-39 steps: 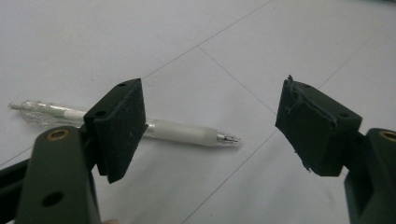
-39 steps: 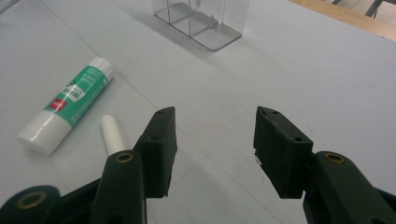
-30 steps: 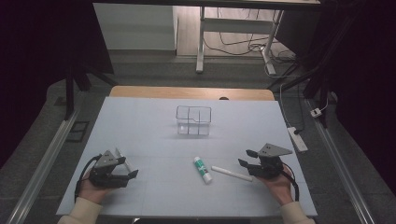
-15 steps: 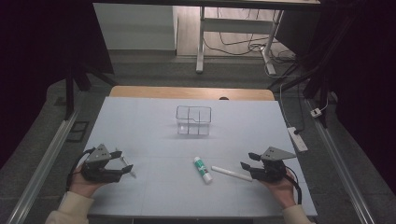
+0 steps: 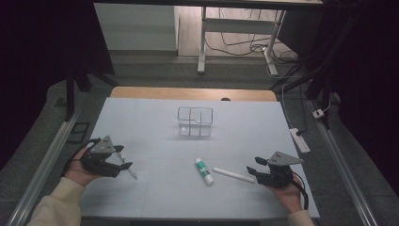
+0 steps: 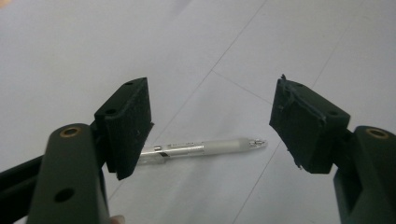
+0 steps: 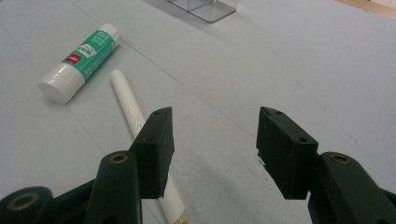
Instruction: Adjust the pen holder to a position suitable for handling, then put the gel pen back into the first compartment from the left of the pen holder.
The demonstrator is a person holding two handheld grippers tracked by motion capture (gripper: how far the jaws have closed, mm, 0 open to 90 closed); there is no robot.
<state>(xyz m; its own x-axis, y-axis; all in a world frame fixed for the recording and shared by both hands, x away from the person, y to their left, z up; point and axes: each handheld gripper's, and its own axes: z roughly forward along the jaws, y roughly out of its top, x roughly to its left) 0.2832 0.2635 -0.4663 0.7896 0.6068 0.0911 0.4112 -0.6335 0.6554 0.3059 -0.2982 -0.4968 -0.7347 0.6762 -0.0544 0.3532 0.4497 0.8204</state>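
1. Pen (image 6: pixel 205 148): a clear-barrelled pen lying flat on the counter (image 5: pixel 155 122), at the counter's left side just beside the left gripper (image 5: pixel 123 164).
2. In the left gripper view the pen lies below and between the jaws, its tip pointing toward the right pad; one end is hidden behind the left pad (image 6: pixel 127 126).
3. The left gripper is released and holds nothing; its jaws have just been closing a little, with no pad touching the pen.
4. The right gripper (image 7: pixel 212 140) is released too, with nothing between its jaws.
5. A white stick (image 7: pixel 133 109) lies on the counter, passing under its left jaw.
6. A glue stick (image 7: pixel 79 60) lies just beside the white stick.
7. A clear box (image 5: pixel 195 121) stands farther back, mid-counter.
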